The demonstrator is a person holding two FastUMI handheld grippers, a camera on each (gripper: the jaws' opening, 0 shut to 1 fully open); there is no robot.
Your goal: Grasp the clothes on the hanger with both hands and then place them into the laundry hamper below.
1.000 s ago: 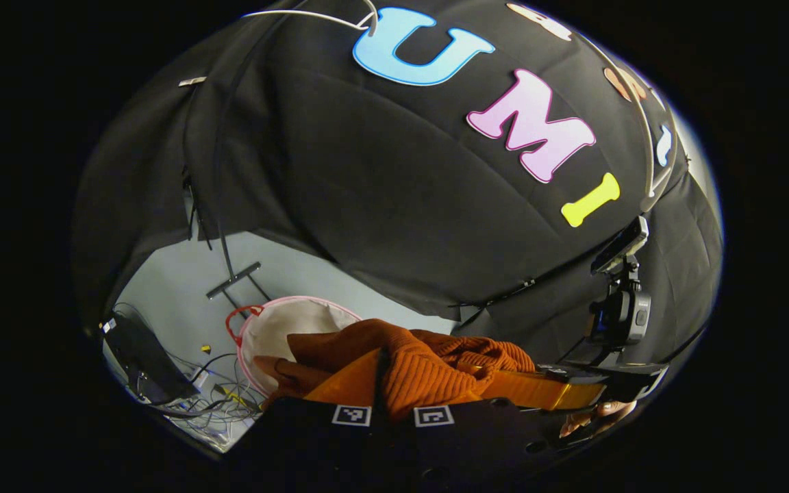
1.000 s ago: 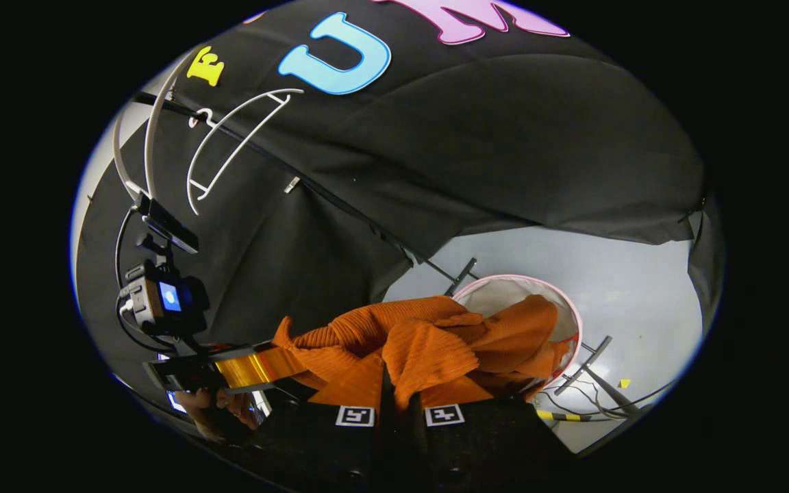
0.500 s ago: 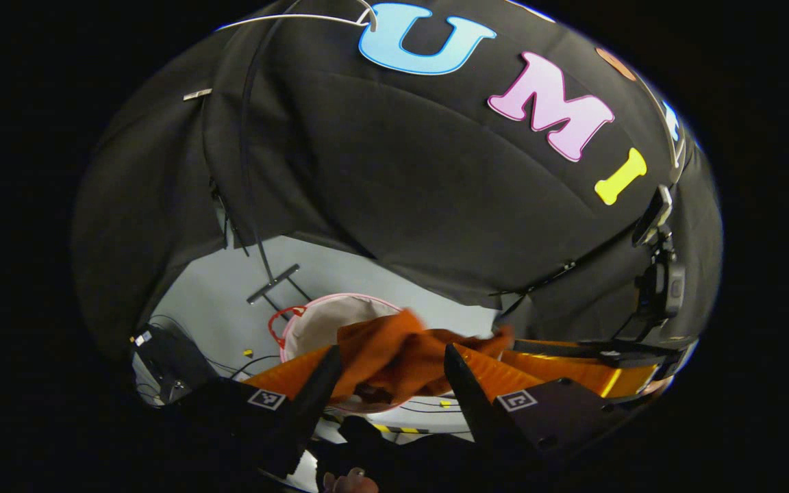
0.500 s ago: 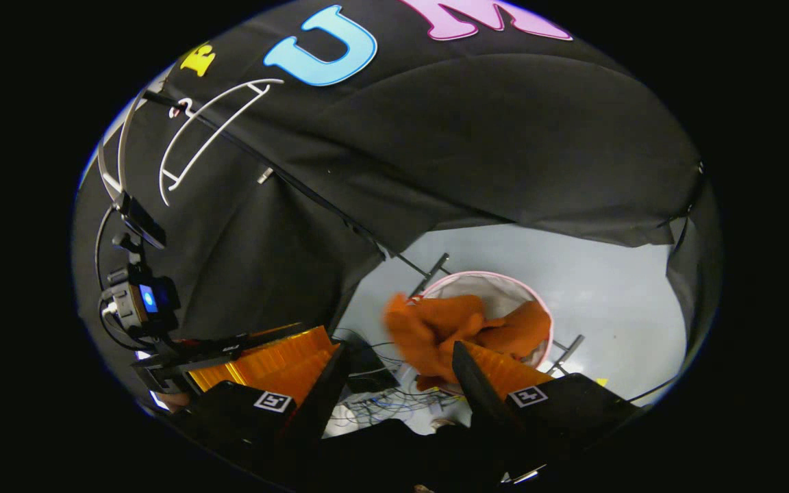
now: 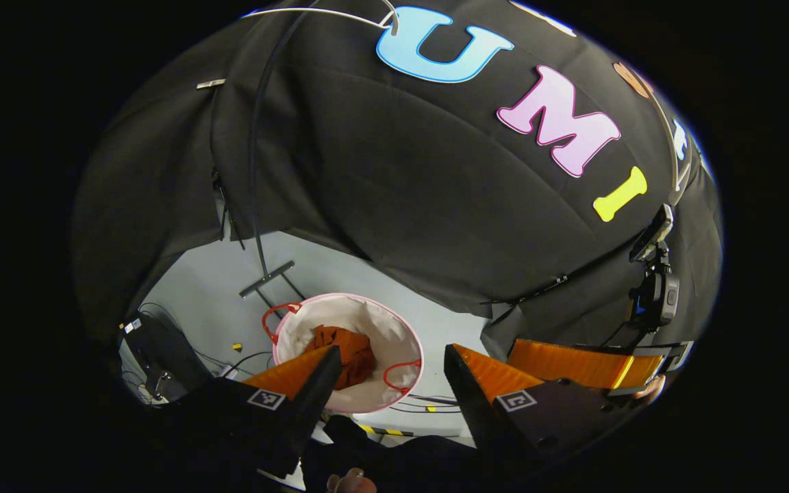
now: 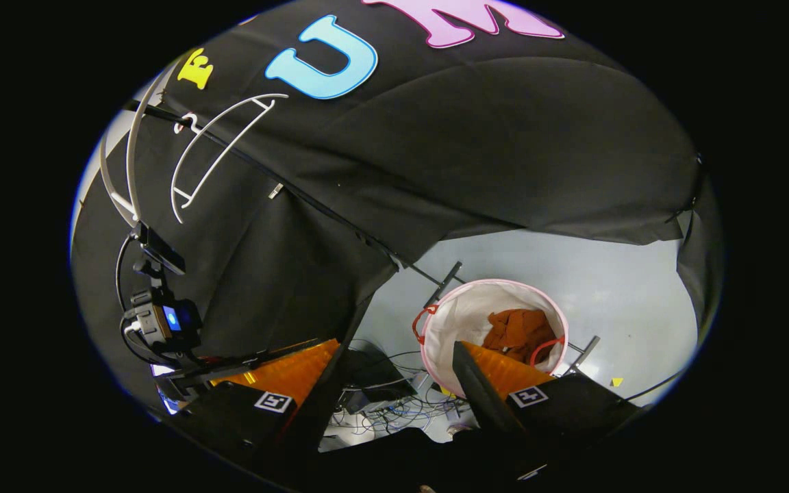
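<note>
Orange knit clothes lie crumpled inside the white laundry hamper on the grey floor. Above it the left hand-held gripper hangs with fingers spread wide, holding nothing. The right hand-held gripper is likewise spread and bare, the hamper at its one o'clock. A white hanger, bare, hangs at ten o'clock in the right gripper view.

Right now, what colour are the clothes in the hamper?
Orange clothes, seen best in the right gripper view.
</note>
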